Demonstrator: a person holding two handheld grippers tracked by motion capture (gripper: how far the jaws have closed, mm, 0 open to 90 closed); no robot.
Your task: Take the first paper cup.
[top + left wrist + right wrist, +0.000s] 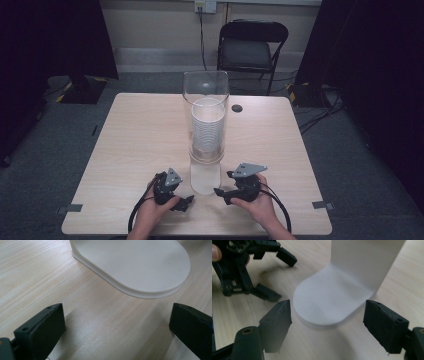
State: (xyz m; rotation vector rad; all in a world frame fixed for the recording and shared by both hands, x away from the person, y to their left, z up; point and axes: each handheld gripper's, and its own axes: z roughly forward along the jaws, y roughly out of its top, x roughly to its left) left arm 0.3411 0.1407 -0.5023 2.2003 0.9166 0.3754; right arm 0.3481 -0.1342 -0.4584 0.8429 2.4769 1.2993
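Cup dispenser [205,127] — a clear tube holding a stack of white cups [207,131] on a white base [205,178] — stood upright near the middle of the light wood bench [135,145], its rounded base tongue pointing toward the person. Left claw [189,201] rested on the bench just left of the base, jaws spread wide and holding nothing. Right claw [218,193] sat just right of the base, also wide and empty — in the right gripper view the base [329,302] lay between and beyond its jaws, untouched. A folding chair [251,47] stood behind the bench.
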